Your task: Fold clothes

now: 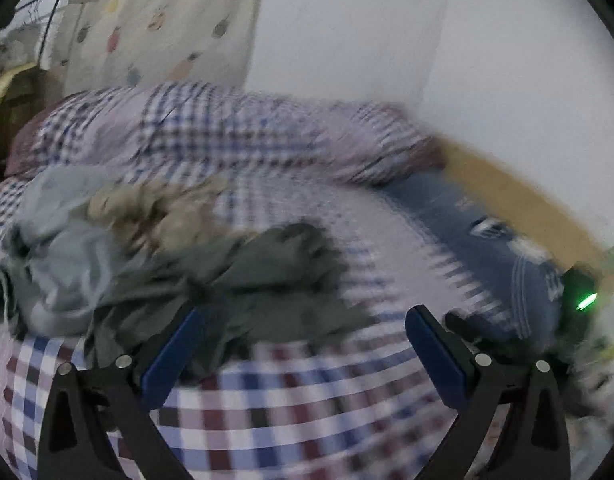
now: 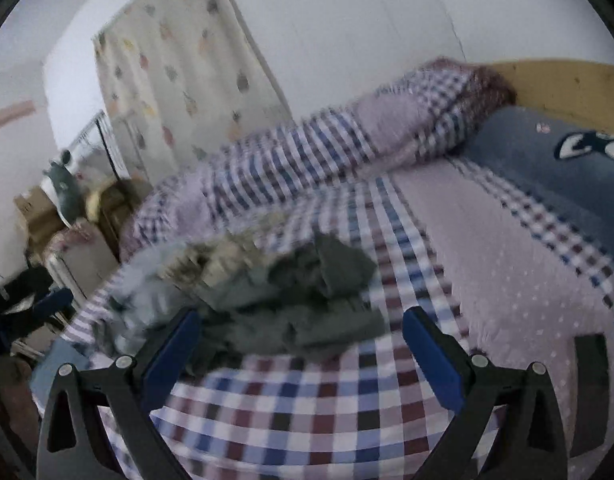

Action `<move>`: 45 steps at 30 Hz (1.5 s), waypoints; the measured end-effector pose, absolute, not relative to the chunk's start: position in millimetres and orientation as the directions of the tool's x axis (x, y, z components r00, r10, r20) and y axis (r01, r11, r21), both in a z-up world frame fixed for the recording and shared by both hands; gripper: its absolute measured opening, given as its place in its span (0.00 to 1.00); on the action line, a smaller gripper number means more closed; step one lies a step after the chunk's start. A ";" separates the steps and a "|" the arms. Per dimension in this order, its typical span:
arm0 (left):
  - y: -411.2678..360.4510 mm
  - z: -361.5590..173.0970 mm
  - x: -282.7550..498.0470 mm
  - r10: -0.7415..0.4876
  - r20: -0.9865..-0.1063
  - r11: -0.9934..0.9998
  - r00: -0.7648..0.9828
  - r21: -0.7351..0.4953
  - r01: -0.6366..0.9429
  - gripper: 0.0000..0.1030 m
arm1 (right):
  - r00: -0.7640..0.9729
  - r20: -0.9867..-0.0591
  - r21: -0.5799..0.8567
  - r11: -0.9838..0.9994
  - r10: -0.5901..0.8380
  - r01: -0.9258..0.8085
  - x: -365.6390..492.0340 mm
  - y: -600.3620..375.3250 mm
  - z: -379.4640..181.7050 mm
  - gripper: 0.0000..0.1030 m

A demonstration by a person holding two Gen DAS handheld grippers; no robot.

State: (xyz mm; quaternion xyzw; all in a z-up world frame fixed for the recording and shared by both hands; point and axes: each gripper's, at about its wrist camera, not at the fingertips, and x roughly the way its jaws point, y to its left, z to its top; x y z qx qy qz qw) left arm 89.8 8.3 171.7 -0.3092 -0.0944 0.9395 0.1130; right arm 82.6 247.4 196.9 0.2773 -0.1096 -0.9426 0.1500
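Observation:
A pile of crumpled clothes lies on the checked bed sheet (image 1: pixel 291 408): a dark grey-green garment (image 1: pixel 259 276) in front, a tan one (image 1: pixel 163 212) behind it, a light blue one (image 1: pixel 63 236) at the left. My left gripper (image 1: pixel 303 320) is open and empty, its left finger at the dark garment's edge. In the right wrist view the same dark garment (image 2: pixel 307 304), tan one (image 2: pixel 219 256) and light blue one (image 2: pixel 147 280) lie just ahead of my right gripper (image 2: pixel 299 320), which is open and empty above the sheet (image 2: pixel 307 404).
A rolled checked quilt (image 2: pixel 327 148) lies along the bed's far side by the wall. A dark blue pillow (image 2: pixel 547 152) sits by the yellow headboard (image 2: pixel 567 88). A patterned curtain (image 2: pixel 179 80) hangs behind. Boxes and a toy (image 2: pixel 63 188) stand left of the bed.

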 end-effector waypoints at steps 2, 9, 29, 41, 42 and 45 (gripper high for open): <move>13.2 138.0 79.8 0.208 -0.611 -0.975 -0.764 -0.194 -0.110 1.00 | -0.782 -0.539 0.260 -0.945 -0.313 0.199 64.5 238.5 174.8 1.00; 17.2 39.6 31.1 0.060 -0.742 -0.995 -0.668 -0.098 0.020 1.00 | -0.702 -0.681 0.152 -0.978 -0.208 0.143 18.5 202.7 88.7 1.00; 34.7 11.0 22.5 -0.063 -0.758 -0.998 -0.649 0.036 0.055 1.00 | -0.620 -0.781 0.026 -0.996 -0.076 0.089 -13.0 185.1 18.5 1.00; 35.9 10.4 21.5 -0.068 -0.760 -0.998 -0.647 0.044 0.054 1.00 | -0.608 -0.790 0.024 -0.996 -0.074 0.090 -13.7 184.1 20.7 1.00; 36.0 10.5 21.5 -0.068 -0.759 -0.998 -0.647 0.044 0.054 1.00 | -0.608 -0.791 0.024 -0.996 -0.074 0.090 -13.7 184.1 20.6 1.00; 35.9 10.3 22.0 -0.068 -0.759 -0.998 -0.648 0.043 0.055 1.00 | -0.606 -0.792 0.025 -0.996 -0.074 0.089 -14.4 184.4 20.1 1.00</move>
